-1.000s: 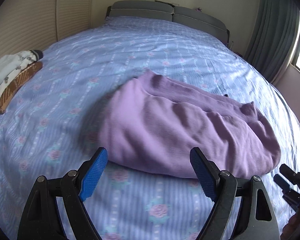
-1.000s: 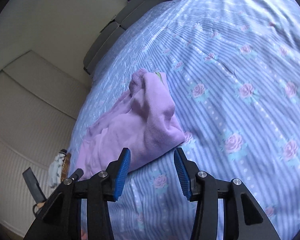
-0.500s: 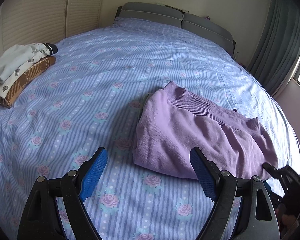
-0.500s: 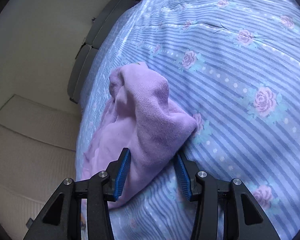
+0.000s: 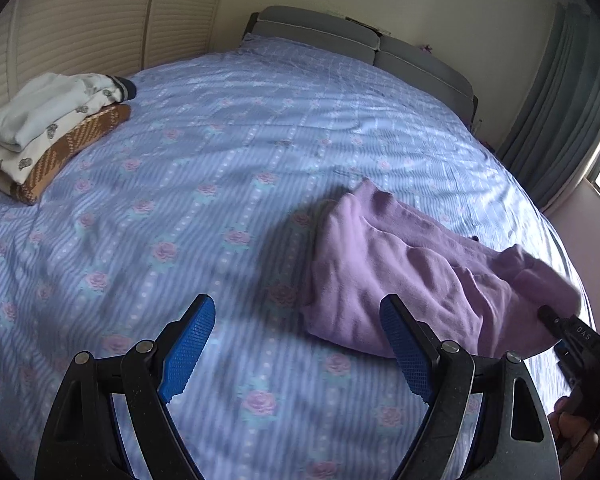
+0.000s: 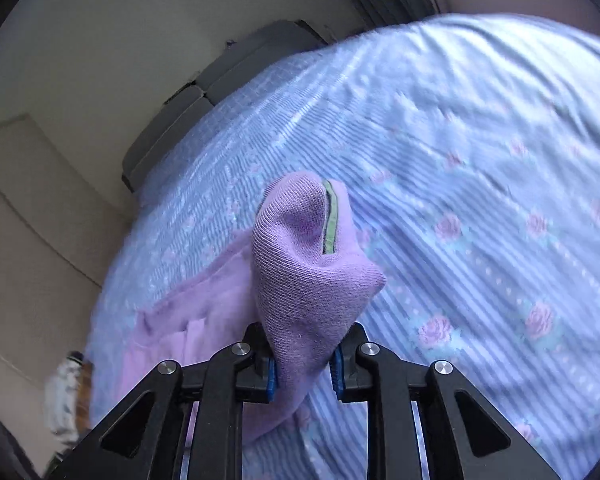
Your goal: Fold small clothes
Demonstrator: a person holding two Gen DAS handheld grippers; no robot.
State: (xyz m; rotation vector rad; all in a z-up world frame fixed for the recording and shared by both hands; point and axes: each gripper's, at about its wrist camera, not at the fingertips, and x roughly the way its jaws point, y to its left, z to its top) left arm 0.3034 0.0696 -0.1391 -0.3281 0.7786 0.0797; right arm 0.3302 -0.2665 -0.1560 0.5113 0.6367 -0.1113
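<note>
The right gripper [image 6: 303, 364] has just been closing and its blue pads [image 6: 271, 376] now pinch a bunched edge of the purple jumper [image 6: 300, 280], lifting that end so it stands up in a cone in front of the camera, a thin green trim [image 6: 330, 222] showing inside the fold. The rest of the jumper trails down to the left onto the sheet [image 6: 480, 208], which is blue-striped with pink roses. From the left wrist view, the jumper [image 5: 400, 276] lies rumpled on the right side of the bed, its far right end raised at the right gripper [image 5: 572, 340]. The left gripper [image 5: 296, 344] hangs over bare sheet [image 5: 180, 184] just left of the jumper, jaws wide apart with nothing between them. A stack of folded clothes [image 5: 48, 132] sits at the far left edge of the bed, well apart from the jumper. A grey headboard [image 5: 360, 46] and grey curtains [image 5: 568, 120] stand behind
</note>
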